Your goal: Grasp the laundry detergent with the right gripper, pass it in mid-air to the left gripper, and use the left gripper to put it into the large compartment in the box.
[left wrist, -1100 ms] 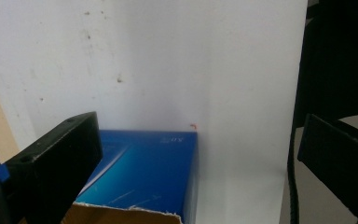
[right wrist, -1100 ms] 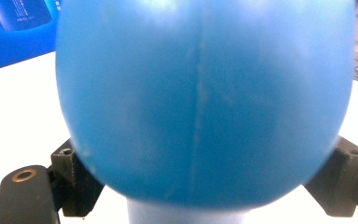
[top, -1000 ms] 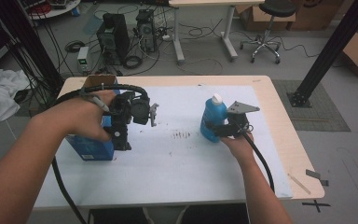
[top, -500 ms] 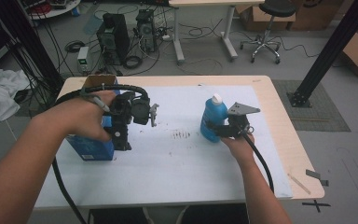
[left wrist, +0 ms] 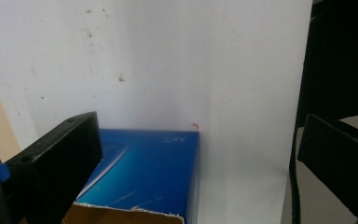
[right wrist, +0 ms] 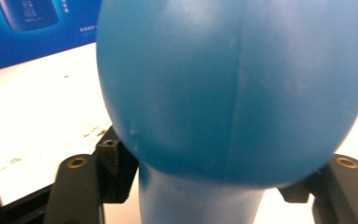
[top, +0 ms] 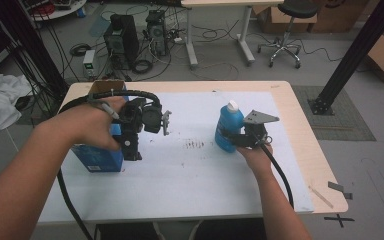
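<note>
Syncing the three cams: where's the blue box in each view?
High view: the blue box stands at the table's left, partly behind the left hand and gripper.
Left gripper view: bottom centre, its torn open top edge toward the camera, beside the left jaw.
Right gripper view: top left corner, behind the blue bottle that the right gripper grips.
Shared landmark: the white sheet covering the table, under the box in all three.
</note>
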`<state>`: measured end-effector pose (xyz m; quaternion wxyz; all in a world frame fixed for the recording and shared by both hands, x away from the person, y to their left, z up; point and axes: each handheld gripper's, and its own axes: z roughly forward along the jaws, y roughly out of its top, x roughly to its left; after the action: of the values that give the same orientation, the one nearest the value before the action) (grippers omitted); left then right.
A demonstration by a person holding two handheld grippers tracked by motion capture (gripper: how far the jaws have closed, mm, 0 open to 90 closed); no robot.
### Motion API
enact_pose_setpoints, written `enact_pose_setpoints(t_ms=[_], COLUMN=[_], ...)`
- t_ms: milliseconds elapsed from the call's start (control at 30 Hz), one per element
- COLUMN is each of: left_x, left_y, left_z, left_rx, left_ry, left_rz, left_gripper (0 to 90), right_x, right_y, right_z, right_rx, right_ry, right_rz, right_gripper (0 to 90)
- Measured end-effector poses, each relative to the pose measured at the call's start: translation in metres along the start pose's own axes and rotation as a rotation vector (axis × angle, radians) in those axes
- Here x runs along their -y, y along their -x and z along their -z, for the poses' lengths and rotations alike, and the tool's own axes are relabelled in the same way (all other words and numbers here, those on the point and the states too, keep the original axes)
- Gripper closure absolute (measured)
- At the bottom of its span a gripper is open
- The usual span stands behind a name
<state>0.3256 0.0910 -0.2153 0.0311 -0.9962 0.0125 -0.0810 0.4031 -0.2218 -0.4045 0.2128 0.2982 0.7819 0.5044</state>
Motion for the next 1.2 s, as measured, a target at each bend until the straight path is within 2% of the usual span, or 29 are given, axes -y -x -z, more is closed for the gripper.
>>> enact_pose_setpoints(t_ms=[233, 367, 500, 633, 700, 900, 1033, 1200], left_x=[0.000, 0.000, 0.000, 0.000, -0.001, -0.006, -0.011, -0.018], left_y=[-0.001, -0.001, 0.000, 0.000, -0.001, -0.003, -0.003, -0.003], left_z=[-0.001, -0.001, 0.001, 0.004, 0.006, 0.012, 0.017, 0.020], left_rx=[0.002, 0.001, -0.002, -0.007, -0.007, -0.013, -0.014, -0.015], left_ry=[-0.005, -0.005, -0.001, 0.005, 0.013, 0.011, 0.018, 0.023], left_rz=[0.001, 0.002, 0.000, 0.004, 0.002, -0.006, -0.016, -0.032], left_gripper=[0.3, 0.3, 0.3, 0.3, 0.3, 0.3, 0.3, 0.3], right_x=[0.000, 0.000, -0.002, -0.011, -0.018, -0.046, -0.059, -0.067], right_y=[-0.001, -0.001, -0.002, -0.004, -0.007, -0.021, -0.029, -0.040], right_z=[-0.001, 0.000, 0.000, 0.006, 0.010, 0.028, 0.037, 0.041], right_rx=[0.000, 0.000, -0.020, -0.089, -0.119, -0.257, -0.343, -0.449], right_ry=[-0.004, 0.001, -0.012, -0.008, -0.006, 0.008, -0.002, -0.031], right_rz=[0.009, -0.017, -0.009, 0.024, 0.055, 0.159, 0.210, 0.267], right_gripper=[41.8, 44.2, 46.0, 46.5, 46.5, 46.7, 46.8, 46.9])
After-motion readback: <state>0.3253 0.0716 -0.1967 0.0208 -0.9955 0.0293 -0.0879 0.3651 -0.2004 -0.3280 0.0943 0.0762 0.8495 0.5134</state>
